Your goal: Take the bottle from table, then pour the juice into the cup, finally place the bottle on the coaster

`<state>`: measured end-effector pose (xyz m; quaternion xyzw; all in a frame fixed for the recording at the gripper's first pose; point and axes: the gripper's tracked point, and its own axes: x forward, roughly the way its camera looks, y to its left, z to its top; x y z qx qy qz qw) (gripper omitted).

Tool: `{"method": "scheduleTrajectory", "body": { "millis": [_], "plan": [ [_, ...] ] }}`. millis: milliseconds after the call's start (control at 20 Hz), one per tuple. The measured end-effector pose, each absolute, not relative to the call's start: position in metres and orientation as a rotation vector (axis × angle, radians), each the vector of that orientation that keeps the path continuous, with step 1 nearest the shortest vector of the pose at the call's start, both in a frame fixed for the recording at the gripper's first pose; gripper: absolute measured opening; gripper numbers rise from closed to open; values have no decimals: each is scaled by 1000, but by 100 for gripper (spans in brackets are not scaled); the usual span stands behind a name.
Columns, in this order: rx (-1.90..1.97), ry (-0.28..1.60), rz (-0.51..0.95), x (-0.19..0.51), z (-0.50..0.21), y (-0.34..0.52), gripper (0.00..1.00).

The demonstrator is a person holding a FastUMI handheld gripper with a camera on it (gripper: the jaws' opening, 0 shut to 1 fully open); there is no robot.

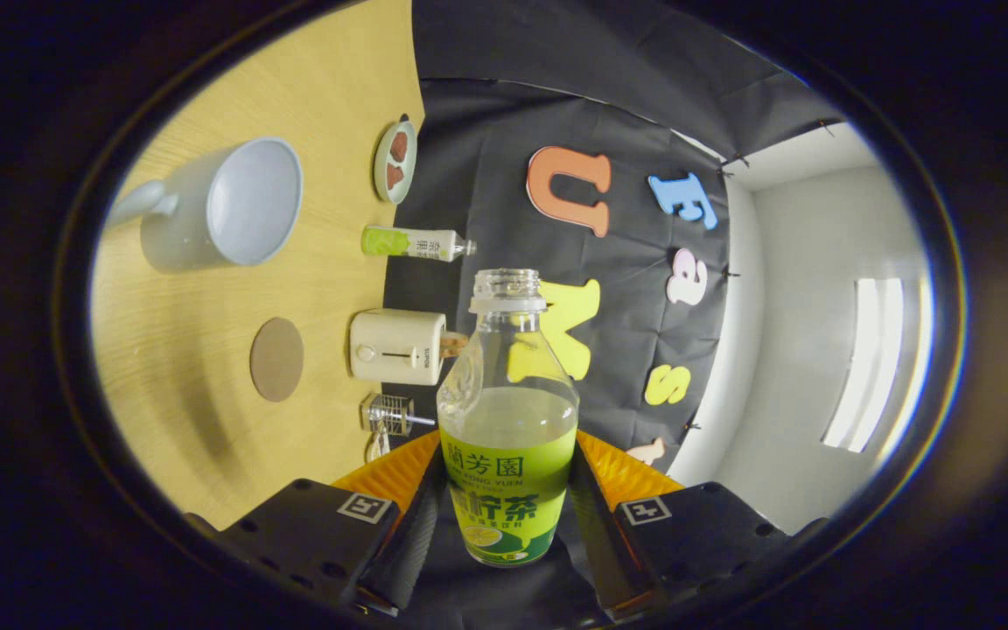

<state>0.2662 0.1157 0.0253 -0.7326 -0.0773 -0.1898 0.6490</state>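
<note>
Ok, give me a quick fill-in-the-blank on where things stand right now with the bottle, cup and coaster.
1. The hand-held gripper is shut on the ____, both fingers pressing its label.
2. The bottle has no ____ on its neck.
3. The white cup looks ____ inside.
4. The round brown coaster sits between the cup and the white ____.

Missing words: bottle; cap; empty; toaster

Light wooden table (206,367) with visible grain. Black cloth wall (486,114) hangs behind it, creased, pinned along its edge. Beyond the cloth, plain white room wall (784,367) with a bright rectangular window (876,363) admitting light.
</note>
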Motion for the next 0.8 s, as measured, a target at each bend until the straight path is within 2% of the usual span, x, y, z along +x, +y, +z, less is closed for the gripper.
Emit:
{"method": "scheduleTrajectory", "body": {
  "millis": [800],
  "plan": [
    [-1813,-168,-450,270,22,129,80]
  ]
}}
